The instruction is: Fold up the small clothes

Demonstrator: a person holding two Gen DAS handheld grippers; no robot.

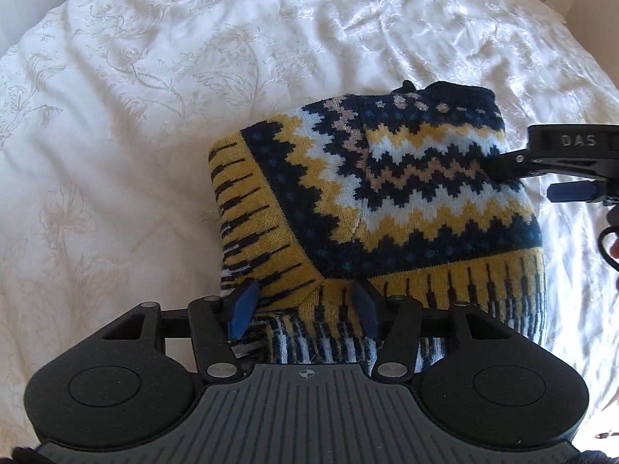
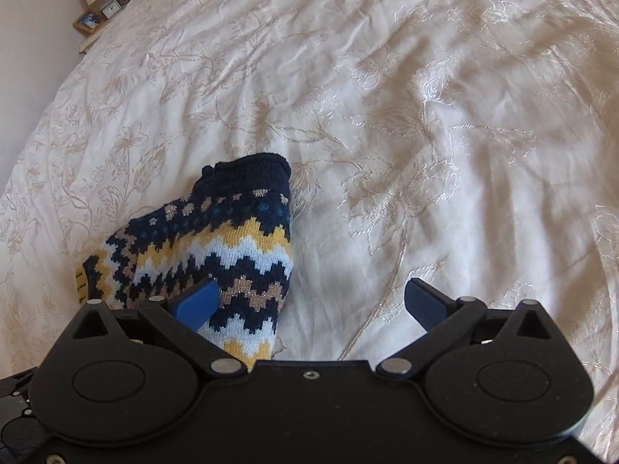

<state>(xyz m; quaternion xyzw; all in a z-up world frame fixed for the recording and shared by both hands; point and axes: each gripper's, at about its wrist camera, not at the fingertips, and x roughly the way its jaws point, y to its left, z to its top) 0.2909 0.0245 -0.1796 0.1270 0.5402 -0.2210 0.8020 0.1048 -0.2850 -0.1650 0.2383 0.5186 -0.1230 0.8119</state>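
Folded sweater lay on the bed under both grippers

The sweater rested on the bed; left gripper jaws apart astride its near hem, right gripper jaws wide over its right edge.

Bed with cream floral bedspread, folded knitted sweater lying on it

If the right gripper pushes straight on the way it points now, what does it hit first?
Probably the white embroidered bedspread: the open right gripper straddles the right edge of the folded navy-and-yellow zigzag knit sweater, with its left finger over the knit. Depth is unclear.
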